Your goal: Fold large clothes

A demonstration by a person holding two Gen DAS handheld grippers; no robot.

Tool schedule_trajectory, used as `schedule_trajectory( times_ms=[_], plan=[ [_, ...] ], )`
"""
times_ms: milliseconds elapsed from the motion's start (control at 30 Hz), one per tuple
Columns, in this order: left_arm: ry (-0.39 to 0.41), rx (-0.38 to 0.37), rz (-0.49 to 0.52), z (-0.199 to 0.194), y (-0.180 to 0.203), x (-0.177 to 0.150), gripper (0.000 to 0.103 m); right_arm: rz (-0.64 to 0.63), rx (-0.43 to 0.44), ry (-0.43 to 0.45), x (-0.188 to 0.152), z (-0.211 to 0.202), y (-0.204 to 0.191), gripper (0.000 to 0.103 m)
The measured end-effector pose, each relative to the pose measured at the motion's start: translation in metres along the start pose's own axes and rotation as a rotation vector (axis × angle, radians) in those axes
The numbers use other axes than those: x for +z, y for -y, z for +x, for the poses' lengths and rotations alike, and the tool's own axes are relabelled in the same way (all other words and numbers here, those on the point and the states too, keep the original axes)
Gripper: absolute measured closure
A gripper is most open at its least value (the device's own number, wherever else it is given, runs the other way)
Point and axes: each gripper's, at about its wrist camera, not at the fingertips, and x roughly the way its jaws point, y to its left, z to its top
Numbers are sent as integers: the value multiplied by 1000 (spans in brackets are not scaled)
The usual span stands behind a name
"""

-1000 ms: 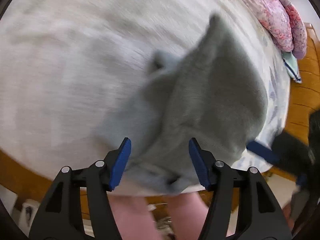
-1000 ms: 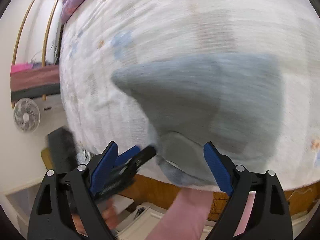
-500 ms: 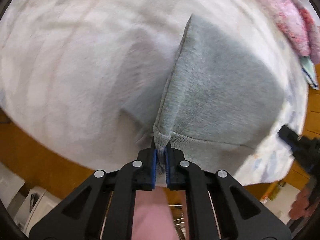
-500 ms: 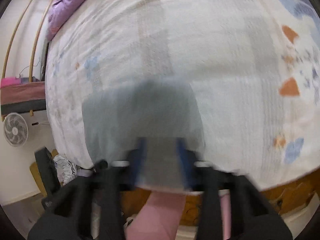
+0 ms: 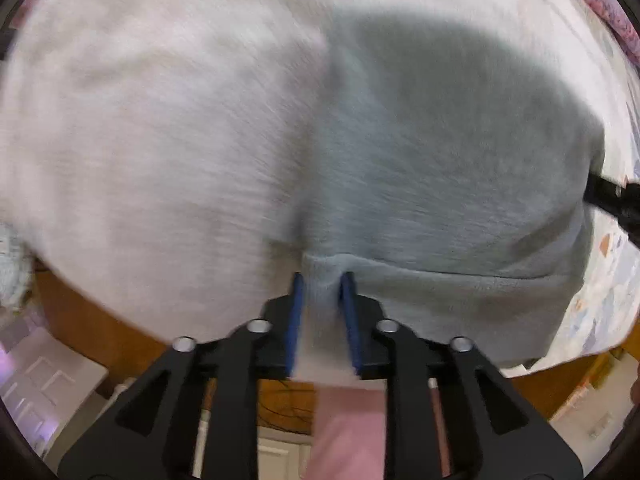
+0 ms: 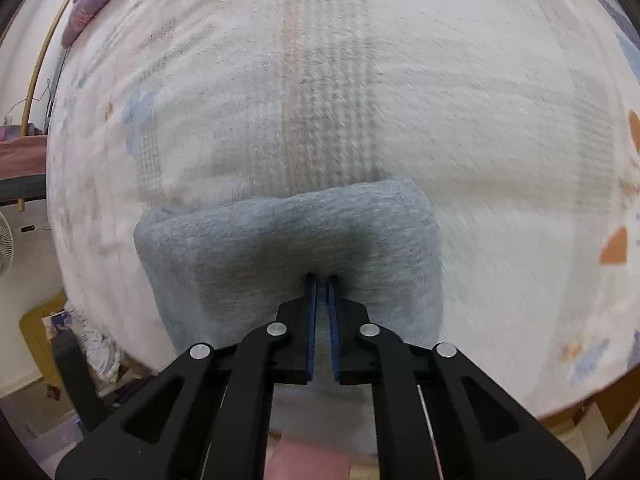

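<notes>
Both grippers had closed on the grey garment [image 5: 440, 152] within the last second; a second earlier both stood wide, with the cloth loose between them. The left gripper [image 5: 323, 280] pinched the garment's near hem corner, its jaws having just eased apart a little, cloth still bunched between the pads. The right gripper [image 6: 321, 280], whose jaws had just been closing, stood nearly shut with a thin edge of the garment between its pads.

Judgement: the near edge looked secured at two points, so a lift and carry-over fold seemed ready; the left pinch looked the looser.

The garment lay at the near edge of the bed's pale printed blanket [image 6: 328, 80]. Beyond the garment, a purple pillow [image 6: 92, 4] sat at the blanket's far left corner. A fan [image 6: 5, 244] stood left of the bed. Wooden bed frame [image 5: 92, 320] showed below the blanket's edge.
</notes>
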Motion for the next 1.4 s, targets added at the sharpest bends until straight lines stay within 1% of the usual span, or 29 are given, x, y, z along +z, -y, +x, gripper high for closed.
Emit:
schedule_trajectory(
  times_ms=[33,67,167,200,300,367,433,500,567,633,700,733,767,800,833,867,933,967,1033,1100,1133,1167,1200,1233,1267,1300,1333,1367,1400],
  plan=[
    [26,42,21,-15,3,5,80,9,9,-4,-1,-10,3,93],
    [45,47,40,-27,7,11,80,12,9,6,-2,-22,7,93],
    [104,-77,46,-56,20,27,80,11,-4,54,-2,-45,18,93],
    [115,-132,66,-60,37,40,81,14,0,59,-1,-49,22,93],
    [150,-162,117,-56,74,67,93,19,-8,32,7,-39,25,93],
    [169,-83,112,-29,97,91,97,-9,-36,-5,15,-19,23,96],
    [70,-20,186,46,120,119,100,-119,-152,-15,24,10,13,98],
    [89,66,263,51,134,123,103,-118,-158,-16,34,17,10,98],
    [57,50,254,45,131,127,103,-51,-152,-68,43,12,14,98],
    [32,-64,147,24,104,123,103,4,-122,-120,33,-6,17,92],
    [25,-154,108,7,83,105,103,-16,-54,-141,13,-19,15,92],
    [14,-178,106,8,78,98,103,-15,-14,-184,-7,-16,17,92],
    [-23,-210,101,26,73,88,103,-9,-21,-203,-19,-4,21,100],
    [-63,-208,99,53,70,83,103,-13,-47,-213,-30,21,28,101],
    [-62,-218,91,73,67,80,103,-17,-55,-202,-35,40,33,103],
    [-40,-220,84,75,65,77,103,2,-31,-184,-39,52,39,103],
    [-50,-196,81,57,64,76,103,68,-23,-218,-41,32,38,102],
    [-41,-180,82,40,61,68,103,69,-24,-226,-44,21,36,96],
    [-33,-191,86,30,54,51,103,4,-23,-200,-62,-3,29,96],
    [-90,-138,102,60,51,34,103,-26,-95,-229,-78,24,36,97],
    [-125,-107,106,89,49,29,103,-11,-76,-215,-81,46,44,99],
    [-123,-111,91,100,43,25,103,-3,-58,-205,-83,57,48,99],
    [-109,-125,65,92,39,26,103,33,-20,-210,-83,53,52,99],
    [-99,-145,48,83,35,26,103,50,-2,-230,-82,42,52,95],
    [-63,-173,27,67,29,26,102,51,19,-223,-82,29,52,86],
    [-38,-184,26,55,25,28,101,47,48,-176,-82,12,54,76],
    [-25,-187,33,49,23,30,94,41,53,-134,-82,0,56,39],
    [-6,-193,47,42,19,34,70,25,49,-79,-81,-15,57,7],
    [6,-193,53,40,16,38,55,3,53,-35,-80,-27,57,8]
  ],
)
